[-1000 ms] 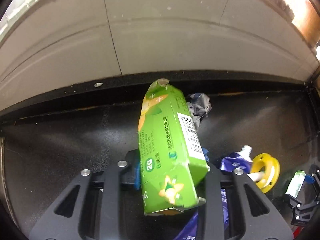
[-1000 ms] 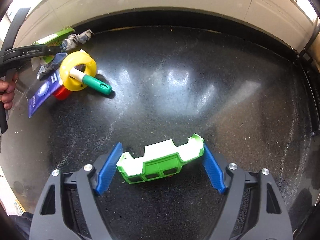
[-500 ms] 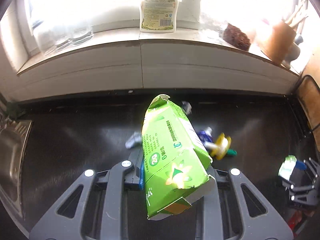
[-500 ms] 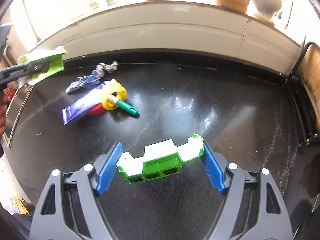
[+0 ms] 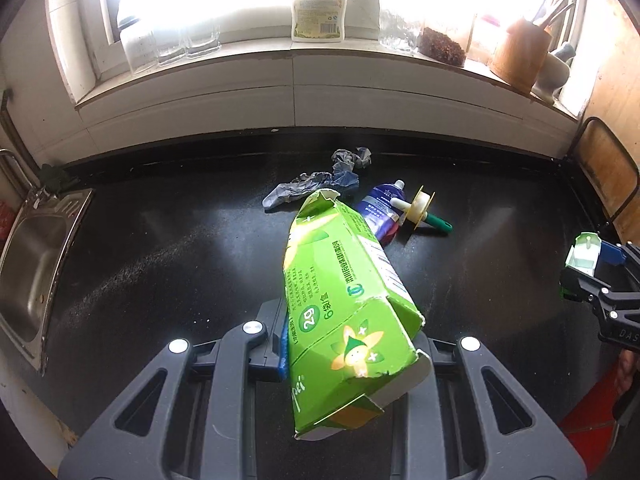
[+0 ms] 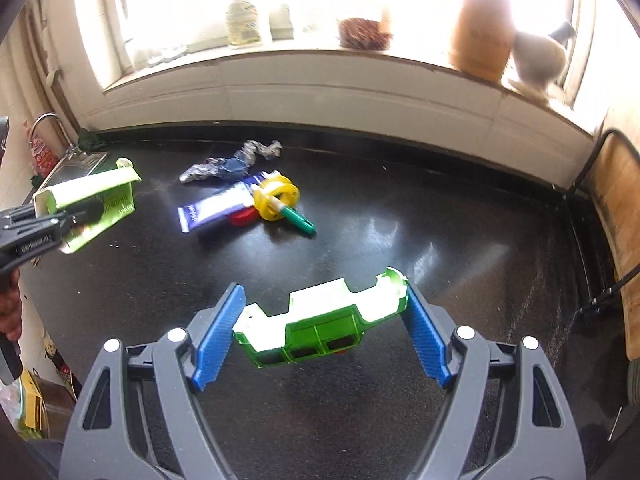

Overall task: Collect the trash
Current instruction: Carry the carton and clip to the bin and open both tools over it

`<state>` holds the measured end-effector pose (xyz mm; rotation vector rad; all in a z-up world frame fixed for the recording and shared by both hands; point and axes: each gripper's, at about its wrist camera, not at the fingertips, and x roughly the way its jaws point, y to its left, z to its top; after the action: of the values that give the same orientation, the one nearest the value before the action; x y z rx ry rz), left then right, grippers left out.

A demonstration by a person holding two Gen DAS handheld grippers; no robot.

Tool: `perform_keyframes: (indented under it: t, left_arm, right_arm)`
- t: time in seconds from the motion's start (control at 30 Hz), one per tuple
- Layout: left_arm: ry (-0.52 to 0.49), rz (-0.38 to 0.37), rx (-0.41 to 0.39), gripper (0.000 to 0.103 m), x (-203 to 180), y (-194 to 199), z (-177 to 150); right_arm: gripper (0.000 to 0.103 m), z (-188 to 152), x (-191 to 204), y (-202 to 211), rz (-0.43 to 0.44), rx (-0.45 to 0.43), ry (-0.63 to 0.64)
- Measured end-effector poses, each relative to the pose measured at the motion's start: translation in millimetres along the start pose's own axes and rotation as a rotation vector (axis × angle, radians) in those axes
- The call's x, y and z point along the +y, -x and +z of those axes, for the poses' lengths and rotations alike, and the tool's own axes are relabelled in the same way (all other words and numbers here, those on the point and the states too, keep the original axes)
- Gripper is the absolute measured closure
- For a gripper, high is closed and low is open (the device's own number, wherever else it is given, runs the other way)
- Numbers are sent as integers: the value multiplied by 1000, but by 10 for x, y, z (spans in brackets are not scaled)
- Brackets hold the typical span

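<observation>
My left gripper [image 5: 348,344] is shut on a torn green carton [image 5: 340,312], held tilted above the black counter [image 5: 160,248]; the right wrist view shows the same carton [image 6: 92,204] at far left. My right gripper [image 6: 320,324] is shut on a green and white plastic piece [image 6: 320,324], gripped end to end between its blue pads [image 6: 218,336] and lifted off the counter. On the counter behind lie a crumpled foil wrapper [image 5: 320,180], a blue tube [image 5: 380,208], a yellow reel with a green handle [image 5: 420,214] and a red cap [image 6: 242,216].
A steel sink [image 5: 32,264] is set in the counter's left end. On the window sill stand a bottle [image 5: 318,12], glasses [image 5: 168,44], a jar [image 5: 440,46] and a wooden utensil holder [image 5: 516,56]. A wooden board in a wire rack [image 6: 616,216] leans at the right.
Both grippers have risen and pulled back from the wall with their loads, so the sill, window and sink have come into view. The trash pile now lies farther off.
</observation>
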<state>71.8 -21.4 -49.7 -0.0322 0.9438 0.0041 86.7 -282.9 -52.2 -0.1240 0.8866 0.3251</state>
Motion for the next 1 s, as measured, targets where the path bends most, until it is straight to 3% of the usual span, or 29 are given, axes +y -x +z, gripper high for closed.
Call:
perform_keyframes:
  t: [0.17,0.37,0.47,0.63,0.73,0.9,1.0]
  left_arm:
    - [42,26,-41,79,293,305,-174]
    - [151,148,-76,79,980,859,-752]
    - [251,245,-59,79,1436,1137,-1250]
    - [456,373,8,79,2168,1498,-2211]
    - [582,436,57,79,2514,1629,-2805]
    - [715,484,120,79,2878,1610,-3585]
    - [766,466,140,79,3043,1471,-3898]
  right_arm:
    - [27,151,506,108,64,-36,77]
    - [27,233,1811,201,275,-58,276]
    - [27,153,2555,187,402,-33,385]
    - [27,-249,3997,128,643,58,584]
    - [27,-552,4662,118,760,133,663]
    - [27,-1119,5484,-9,839,237,793]
    - [27,-1370,5830,-136,833,276,853]
